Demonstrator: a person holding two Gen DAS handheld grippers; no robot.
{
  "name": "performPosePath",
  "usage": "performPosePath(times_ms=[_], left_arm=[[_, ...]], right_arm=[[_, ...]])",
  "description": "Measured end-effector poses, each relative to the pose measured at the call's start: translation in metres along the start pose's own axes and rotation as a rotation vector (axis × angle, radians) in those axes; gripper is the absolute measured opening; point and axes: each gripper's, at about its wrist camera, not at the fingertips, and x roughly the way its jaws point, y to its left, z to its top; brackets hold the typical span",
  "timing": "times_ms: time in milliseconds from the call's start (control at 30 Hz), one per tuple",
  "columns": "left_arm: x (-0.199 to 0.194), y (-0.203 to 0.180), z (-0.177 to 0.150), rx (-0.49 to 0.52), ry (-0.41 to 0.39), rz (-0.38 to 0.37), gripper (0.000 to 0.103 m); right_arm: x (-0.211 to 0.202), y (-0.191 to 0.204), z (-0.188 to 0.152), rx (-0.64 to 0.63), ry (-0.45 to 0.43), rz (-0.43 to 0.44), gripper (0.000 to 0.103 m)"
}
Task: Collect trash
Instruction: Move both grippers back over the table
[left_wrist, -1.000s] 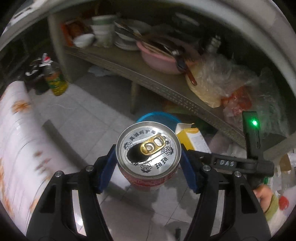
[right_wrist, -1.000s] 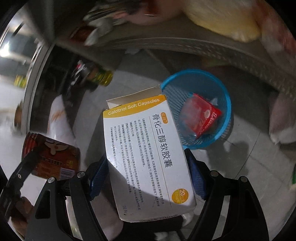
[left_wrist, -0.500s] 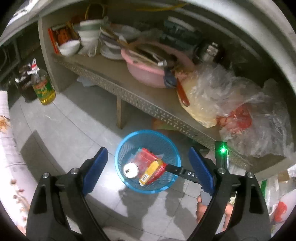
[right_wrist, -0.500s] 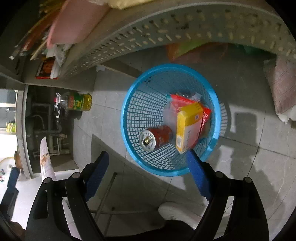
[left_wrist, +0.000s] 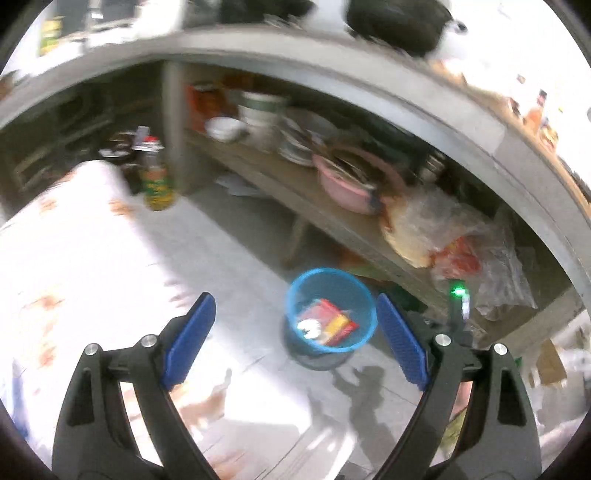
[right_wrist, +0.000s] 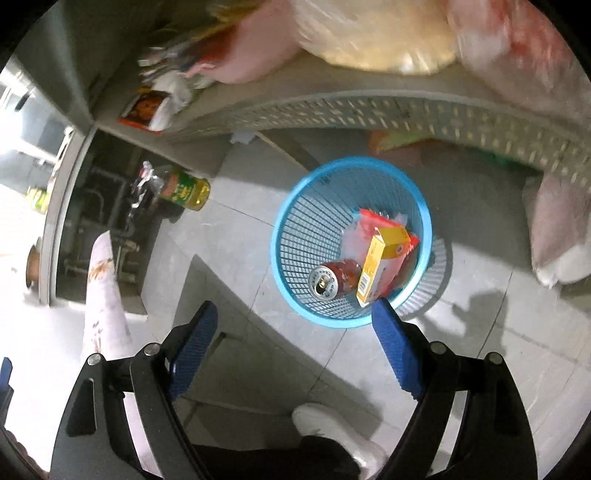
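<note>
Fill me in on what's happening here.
A person with a gripper in each hand is collecting trash into the blue basket on the floor. The can, the yellow box and a red packet lie inside it. The left gripper and the right gripper are both open and empty above the floor; their jaws have just been opening. The left view is blurred.
</note>
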Motion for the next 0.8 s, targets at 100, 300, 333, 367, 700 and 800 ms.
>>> performPosePath(times_ms=[100,300,333,367,700,800], left_arm=[[-0.059,0.04,-0.03,-0.06,-0.058,0.115,0.085],[-0.155,0.114,-0.101,-0.249,-0.144,0.401,0.085],[-0.171,0.13,-0.119,-0.309,-0.156,0.456,0.085],[-0.179,0.139,-0.128,-0.342,-0.158,0.483,0.085],[-0.205,0.216,-0.241,-0.608,-0.024,0.64,0.075],[-0.2,0.218,-0.269,-0.723,0.0,0.475,0.069]], right_arm=[[-0.012,0.012,-0.005,-0.026,-0.003,0.015,0.083],[-0.037,0.061,-0.02,-0.124,-0.005,0.079,0.083],[-0.04,0.071,-0.024,-0.143,0.002,0.101,0.083],[-0.042,0.082,-0.027,-0.162,0.01,0.125,0.083],[-0.043,0.211,-0.074,-0.411,0.162,0.311,0.083],[-0.042,0.236,-0.099,-0.479,0.225,0.342,0.083]])
